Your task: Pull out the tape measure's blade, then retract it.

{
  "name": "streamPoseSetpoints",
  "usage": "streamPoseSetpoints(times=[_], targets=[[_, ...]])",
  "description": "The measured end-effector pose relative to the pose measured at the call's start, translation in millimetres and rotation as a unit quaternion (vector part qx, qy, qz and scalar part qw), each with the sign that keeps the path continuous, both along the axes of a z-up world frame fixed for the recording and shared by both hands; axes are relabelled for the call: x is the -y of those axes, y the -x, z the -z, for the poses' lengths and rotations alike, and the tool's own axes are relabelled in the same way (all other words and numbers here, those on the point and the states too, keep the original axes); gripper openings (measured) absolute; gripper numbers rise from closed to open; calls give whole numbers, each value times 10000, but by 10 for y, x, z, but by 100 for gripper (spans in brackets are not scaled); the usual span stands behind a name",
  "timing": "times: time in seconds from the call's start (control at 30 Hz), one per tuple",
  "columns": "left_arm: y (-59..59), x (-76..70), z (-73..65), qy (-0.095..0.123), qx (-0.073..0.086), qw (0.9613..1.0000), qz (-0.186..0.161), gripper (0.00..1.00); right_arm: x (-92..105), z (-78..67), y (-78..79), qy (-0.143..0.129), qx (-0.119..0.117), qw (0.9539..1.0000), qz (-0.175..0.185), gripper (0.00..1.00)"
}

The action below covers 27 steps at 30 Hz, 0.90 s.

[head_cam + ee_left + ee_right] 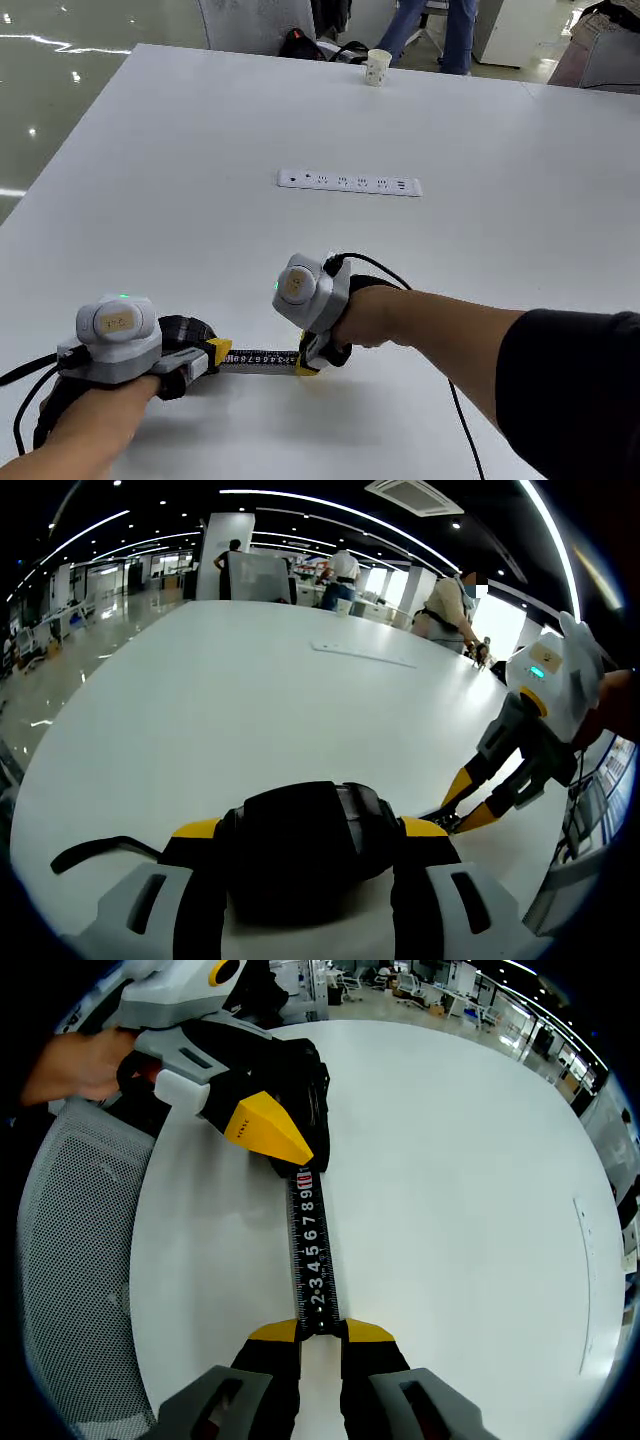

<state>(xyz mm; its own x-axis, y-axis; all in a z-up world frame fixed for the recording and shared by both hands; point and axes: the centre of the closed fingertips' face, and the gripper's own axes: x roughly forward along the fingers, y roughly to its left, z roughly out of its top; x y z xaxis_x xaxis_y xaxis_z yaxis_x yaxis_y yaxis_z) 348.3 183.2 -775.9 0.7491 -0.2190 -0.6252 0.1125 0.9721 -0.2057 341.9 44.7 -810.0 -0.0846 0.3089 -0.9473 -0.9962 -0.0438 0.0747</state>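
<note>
Right gripper view: claw (322, 1331) on blade (311, 1250)

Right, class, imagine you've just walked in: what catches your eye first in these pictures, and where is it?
The numbered blade, a short way out, stretches from the black case in the left gripper to the right gripper pinching its end, near the white table's front edge. Farther back lies a white power strip.

It was an open-plan office: rows of desks (440, 985), ceiling light strips (290, 495), a glossy floor (60, 80) and a wide white counter (200, 130).
</note>
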Motion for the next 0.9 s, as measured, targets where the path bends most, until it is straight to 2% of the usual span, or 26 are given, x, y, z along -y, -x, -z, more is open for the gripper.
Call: streamPoseSetpoints(times=[0.9], targets=[[-16,-12,21,9,4,10000,28,63,-89,4,22,-72,12,10000,28,11]])
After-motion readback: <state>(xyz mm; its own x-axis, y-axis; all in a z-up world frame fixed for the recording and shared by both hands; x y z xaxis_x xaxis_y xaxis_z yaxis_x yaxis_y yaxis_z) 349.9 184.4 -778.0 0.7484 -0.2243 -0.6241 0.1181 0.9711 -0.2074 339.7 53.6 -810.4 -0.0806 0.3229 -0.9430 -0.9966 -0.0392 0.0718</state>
